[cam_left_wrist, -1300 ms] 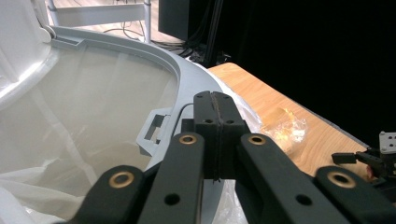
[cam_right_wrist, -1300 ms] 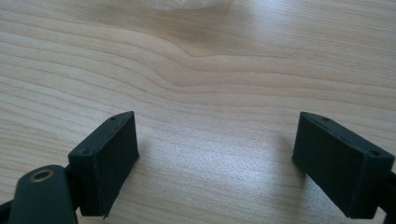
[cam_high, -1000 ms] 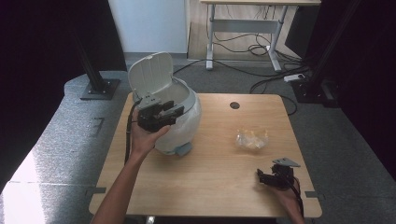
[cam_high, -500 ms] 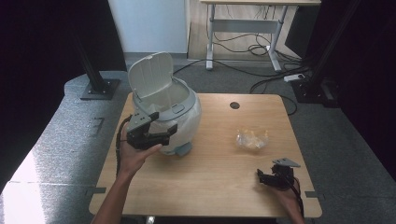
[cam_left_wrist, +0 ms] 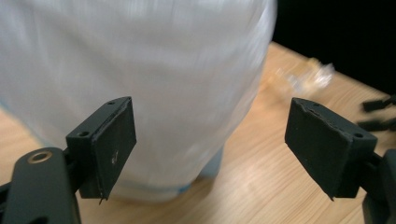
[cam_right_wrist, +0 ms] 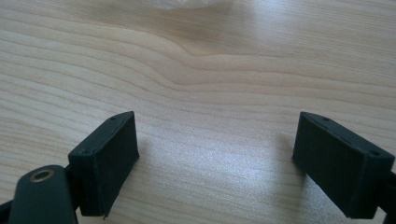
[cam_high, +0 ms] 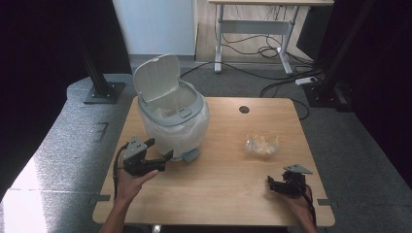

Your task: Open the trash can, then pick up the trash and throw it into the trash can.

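Black left gripper [cam_high: 156,149] and right gripper [cam_high: 270,183], grey three-cornered plates, trailing black cables.

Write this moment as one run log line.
left gripper: open, just opened, nothing between | right gripper: open, on table | bin: lid up

High view: fixed overhead, facing forward and down across the table [cam_high: 233,189]. Gripper views: low, close along the jaws; both share the tabletop, left gripper view also the bin [cam_left_wrist: 140,70].
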The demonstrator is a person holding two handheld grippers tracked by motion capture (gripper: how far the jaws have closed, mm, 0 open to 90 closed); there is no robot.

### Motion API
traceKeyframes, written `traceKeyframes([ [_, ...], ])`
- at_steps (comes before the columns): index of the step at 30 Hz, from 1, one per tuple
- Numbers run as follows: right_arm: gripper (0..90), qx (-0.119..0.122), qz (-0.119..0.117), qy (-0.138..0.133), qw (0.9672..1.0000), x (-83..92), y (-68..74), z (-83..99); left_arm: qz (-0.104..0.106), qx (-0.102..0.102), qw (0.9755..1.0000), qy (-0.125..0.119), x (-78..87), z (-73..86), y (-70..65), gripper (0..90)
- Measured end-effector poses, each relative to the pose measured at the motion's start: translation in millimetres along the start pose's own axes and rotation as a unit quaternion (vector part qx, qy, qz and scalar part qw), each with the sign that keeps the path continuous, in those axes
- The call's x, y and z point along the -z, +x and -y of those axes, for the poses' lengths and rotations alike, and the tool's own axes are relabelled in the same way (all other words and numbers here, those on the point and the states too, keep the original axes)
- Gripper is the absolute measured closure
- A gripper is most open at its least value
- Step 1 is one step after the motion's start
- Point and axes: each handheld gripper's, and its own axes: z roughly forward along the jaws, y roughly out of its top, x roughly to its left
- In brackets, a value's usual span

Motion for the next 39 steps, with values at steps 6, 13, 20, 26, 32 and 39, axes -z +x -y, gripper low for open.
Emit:
traceKeyframes([
  [6,13.4,0.0,0.0,0.0,1.0,0.0,-0.1,0.1,0.004,0.015,0.9994,0.03,-14.7,30.9,6.8,16.2],
  [13,13.4,0.001,0.0,0.0,1.0,0.0,-0.1,0.0,-0.003,0.022,0.9978,0.062,-27.0,58.8,9.5,15.7],
  [20,14.3,-0.003,-0.002,-0.002,1.0,0.4,-1.0,0.1,-0.006,0.024,0.9977,0.063,-30.1,62.1,10.2,15.7],
  [26,17.2,-0.024,-0.004,-0.01,0.9997,1.3,-6.2,0.0,-0.009,0.032,0.997,0.07,-35.0,71.7,12.5,15.8],
  [32,22.5,-0.032,0.005,-0.027,0.9991,4.3,-10.3,-2.1,-0.012,0.037,0.9961,0.079,-36.8,78.3,15.8,16.0],
  [39,26.8,-0.046,0.0,-0.058,0.9973,6.1,-13.1,-17.0,-0.013,0.041,0.9943,0.098,-42.7,86.2,17.6,16.1],
])
